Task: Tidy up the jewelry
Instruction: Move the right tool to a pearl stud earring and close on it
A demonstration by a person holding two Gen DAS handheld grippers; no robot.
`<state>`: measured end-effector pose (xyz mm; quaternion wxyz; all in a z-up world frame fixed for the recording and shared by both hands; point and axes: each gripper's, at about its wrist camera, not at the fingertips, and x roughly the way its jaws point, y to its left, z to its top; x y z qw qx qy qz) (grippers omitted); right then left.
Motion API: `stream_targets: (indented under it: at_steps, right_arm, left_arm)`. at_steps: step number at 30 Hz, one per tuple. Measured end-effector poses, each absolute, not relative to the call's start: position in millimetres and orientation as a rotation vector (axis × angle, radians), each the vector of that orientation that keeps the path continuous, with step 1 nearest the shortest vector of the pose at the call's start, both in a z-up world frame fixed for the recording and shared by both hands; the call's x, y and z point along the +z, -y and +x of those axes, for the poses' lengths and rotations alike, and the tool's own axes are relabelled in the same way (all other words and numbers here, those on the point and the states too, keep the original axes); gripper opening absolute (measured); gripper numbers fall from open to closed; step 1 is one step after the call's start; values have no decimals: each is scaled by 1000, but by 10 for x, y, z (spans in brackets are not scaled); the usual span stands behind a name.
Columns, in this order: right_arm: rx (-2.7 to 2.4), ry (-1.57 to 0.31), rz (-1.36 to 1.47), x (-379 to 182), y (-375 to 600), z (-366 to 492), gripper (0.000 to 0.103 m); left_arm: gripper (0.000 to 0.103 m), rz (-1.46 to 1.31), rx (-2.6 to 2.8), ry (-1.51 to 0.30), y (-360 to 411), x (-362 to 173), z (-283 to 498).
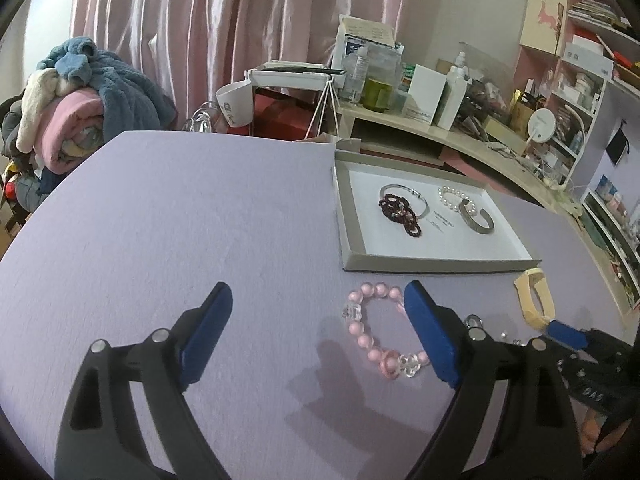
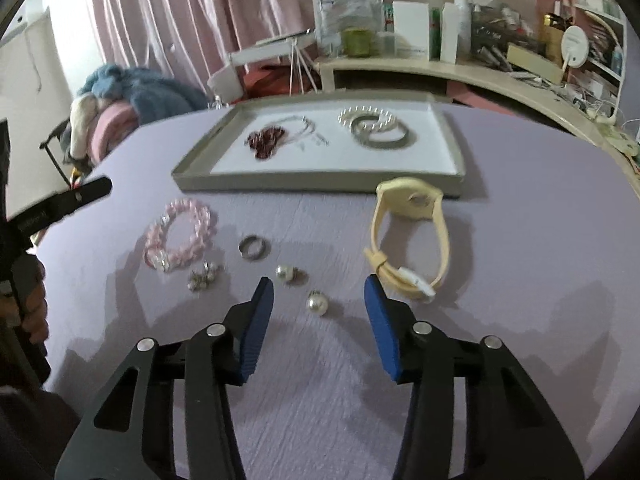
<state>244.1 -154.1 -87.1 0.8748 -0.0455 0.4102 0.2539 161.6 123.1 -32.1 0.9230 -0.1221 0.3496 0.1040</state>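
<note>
Both grippers hang over the purple table with jaws apart and nothing gripped. The left gripper (image 1: 318,312) stands beside the pink bracelet (image 1: 380,332). The right gripper (image 2: 320,292) frames a pearl earring (image 2: 317,303). The yellow watch (image 2: 408,236) lies just before the tray (image 2: 320,182), near the table's middle.

The left gripper (image 1: 318,300) points down at a slant, its 2 blue pads spread wide with nothing pinched. The right gripper (image 2: 319,290) also tilts down, jaws apart and empty. A hand (image 2: 34,306) grips the left gripper's handle.
</note>
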Motion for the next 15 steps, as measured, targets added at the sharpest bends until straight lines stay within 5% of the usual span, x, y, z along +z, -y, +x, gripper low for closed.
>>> stream_targets:
  at_steps: [15]
  right_arm:
    - [539,-895,-172,-1043,1396,2447,33]
  left_arm:
    - [89,-250,205,-735,-1185,-363,1622]
